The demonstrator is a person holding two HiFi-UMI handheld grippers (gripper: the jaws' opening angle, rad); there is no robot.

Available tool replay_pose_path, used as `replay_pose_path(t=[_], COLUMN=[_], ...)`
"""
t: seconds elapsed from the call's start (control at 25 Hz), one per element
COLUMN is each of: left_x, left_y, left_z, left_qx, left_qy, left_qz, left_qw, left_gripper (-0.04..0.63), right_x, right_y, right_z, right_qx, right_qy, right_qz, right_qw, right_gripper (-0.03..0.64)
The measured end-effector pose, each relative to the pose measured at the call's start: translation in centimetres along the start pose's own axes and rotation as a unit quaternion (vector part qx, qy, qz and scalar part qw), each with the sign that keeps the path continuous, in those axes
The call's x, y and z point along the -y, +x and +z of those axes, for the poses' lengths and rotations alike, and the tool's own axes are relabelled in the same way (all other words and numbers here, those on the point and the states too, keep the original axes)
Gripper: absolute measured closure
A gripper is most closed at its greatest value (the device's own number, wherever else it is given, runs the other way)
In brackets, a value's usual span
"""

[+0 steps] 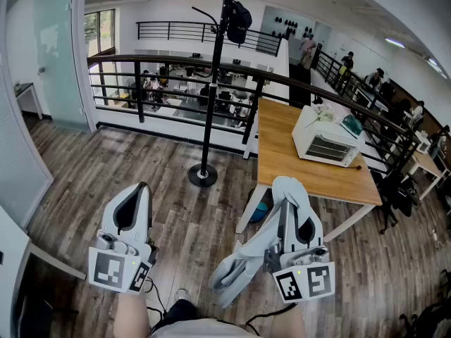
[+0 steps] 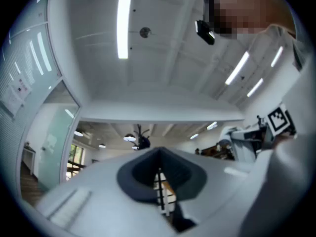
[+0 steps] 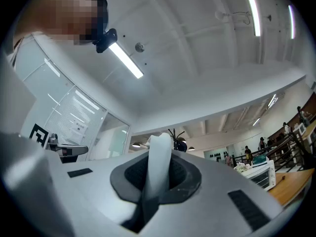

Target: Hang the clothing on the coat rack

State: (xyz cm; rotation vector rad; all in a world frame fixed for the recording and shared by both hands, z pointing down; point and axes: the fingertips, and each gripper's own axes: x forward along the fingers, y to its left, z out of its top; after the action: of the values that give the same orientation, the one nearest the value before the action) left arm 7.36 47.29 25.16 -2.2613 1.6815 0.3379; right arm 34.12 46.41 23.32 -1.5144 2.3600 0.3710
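A tall black coat rack (image 1: 208,90) stands on the wooden floor ahead of me, with a dark item (image 1: 238,21) hung near its top. My right gripper (image 1: 287,184) is shut on a pale grey garment (image 1: 236,267), which droops down to the left below it. In the right gripper view a strip of that garment (image 3: 159,164) stands up between the shut jaws of the right gripper (image 3: 160,152), with the coat rack (image 3: 176,139) small beyond. My left gripper (image 1: 143,186) is shut and holds nothing. The left gripper view shows the left gripper (image 2: 159,156) pointing towards the distant coat rack (image 2: 141,138).
A wooden table (image 1: 282,143) stands to the right of the rack with a white toaster oven (image 1: 325,141) on it. A blue object (image 1: 259,212) lies under the table. Behind the rack runs a black railing (image 1: 162,63). Several people are in the far background.
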Motion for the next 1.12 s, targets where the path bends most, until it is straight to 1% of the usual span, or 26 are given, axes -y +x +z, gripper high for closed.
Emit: replay_pose_path(t=[0.24,0.56,0.88,1.12], left_x=[-0.9,-3.7,-7.5,-10.9], left_y=[1.1,3.0,5.8,7.4], left_z=[-0.6,-1.8,-2.9,-3.9], left_qx=[0.002,0.004,0.009,0.013], left_qy=[-0.001,-0.001,0.000,-0.001], left_qz=[-0.005,-0.011,-0.012,-0.014], left_qw=[1.0000,0.9999,0.9999,0.9998], left_gripper=[0.589,0.589,0.589,0.589], right_x=[-0.4,-1.1,-1.0,-2.1], right_y=[1.3,4.2,8.3,11.2], right_z=[-0.6,-2.3,-3.7,-4.6], right_qx=[0.001,-0.001,0.005,0.013], right_qy=[0.000,0.000,0.009,0.005], right_qz=[0.000,-0.008,-0.026,-0.033], right_qw=[1.000,1.000,1.000,0.999], right_gripper=[0.612,0.612,0.611,0.611])
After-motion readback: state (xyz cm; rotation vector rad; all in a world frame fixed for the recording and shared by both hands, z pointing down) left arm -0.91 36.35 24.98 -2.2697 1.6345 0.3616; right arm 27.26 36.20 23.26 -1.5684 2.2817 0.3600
